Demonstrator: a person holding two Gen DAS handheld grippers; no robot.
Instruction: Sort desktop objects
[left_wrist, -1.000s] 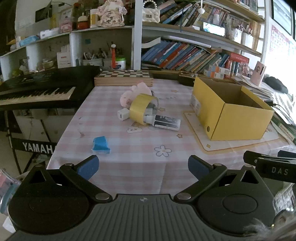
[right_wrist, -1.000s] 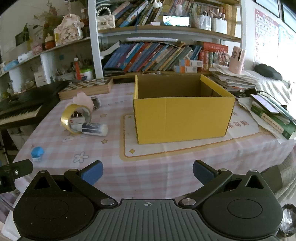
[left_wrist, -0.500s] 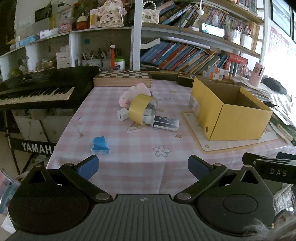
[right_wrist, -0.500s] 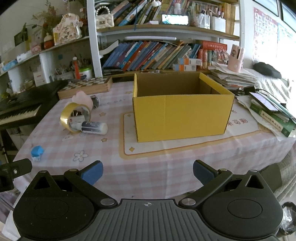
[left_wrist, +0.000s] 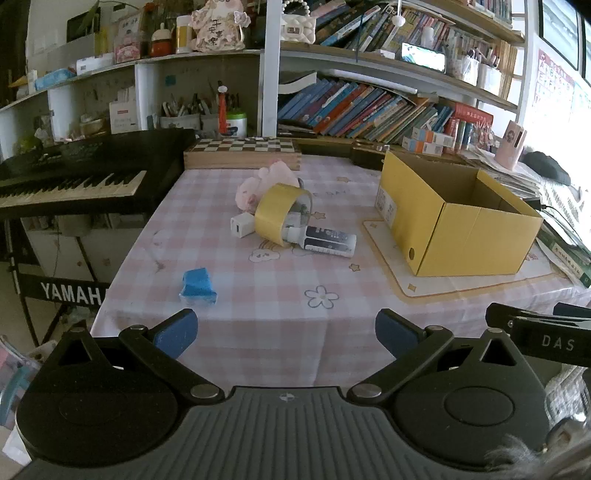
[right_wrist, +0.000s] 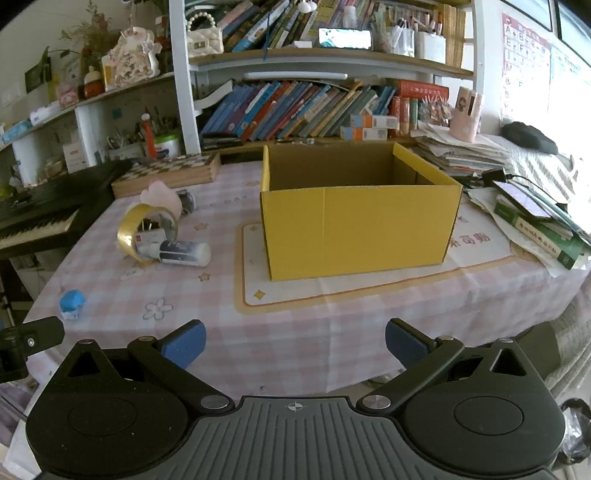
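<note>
An open yellow cardboard box stands on a mat at the table's right. Left of it lie a roll of yellow tape, a white tube with a dark label, a white charger cube, a pink plush and a blue packet. My left gripper is open and empty at the table's front edge. My right gripper is open and empty in front of the box.
A black Yamaha keyboard stands left of the table. A chessboard box sits at the table's back. Bookshelves fill the wall behind. Stacked books and papers lie right of the box.
Both grippers have drawn back slightly from the table, so the objects look a little farther away. Nothing on the table has moved.
</note>
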